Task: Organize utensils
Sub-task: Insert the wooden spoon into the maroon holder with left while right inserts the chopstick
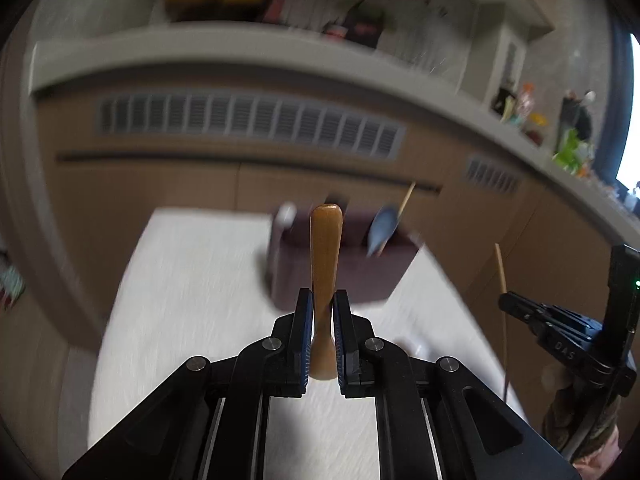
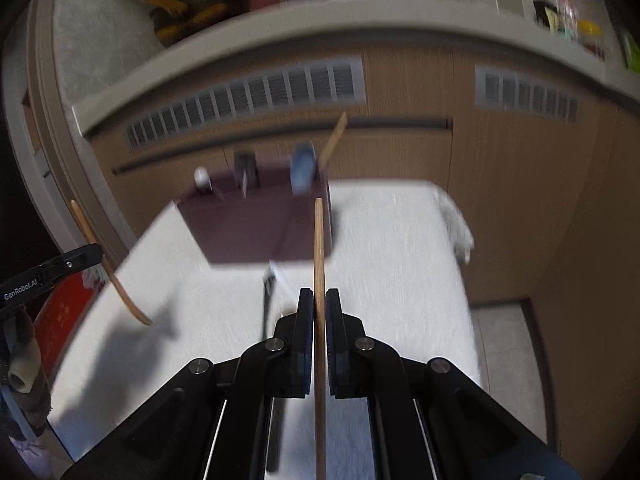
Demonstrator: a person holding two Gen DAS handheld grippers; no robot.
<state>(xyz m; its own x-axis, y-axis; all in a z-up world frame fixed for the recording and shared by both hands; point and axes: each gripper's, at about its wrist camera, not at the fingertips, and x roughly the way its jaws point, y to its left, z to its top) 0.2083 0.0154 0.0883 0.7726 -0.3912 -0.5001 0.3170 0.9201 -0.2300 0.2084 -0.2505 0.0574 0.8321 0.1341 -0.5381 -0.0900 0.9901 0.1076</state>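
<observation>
White tabletop (image 2: 400, 240) at frame center: your left tool (image 1: 322, 304) is pinching a stiff wooden spoon handle (image 1: 326, 248) mid-shaft; your right tool (image 2: 319, 300) is clamping a light, slip-prone chopstick (image 2: 319, 248).

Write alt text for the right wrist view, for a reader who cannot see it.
The right claw is shut on a thin wooden stick that points toward a dark maroon utensil holder standing on a white table. The left claw at the left edge holds a wooden spoon.
</observation>
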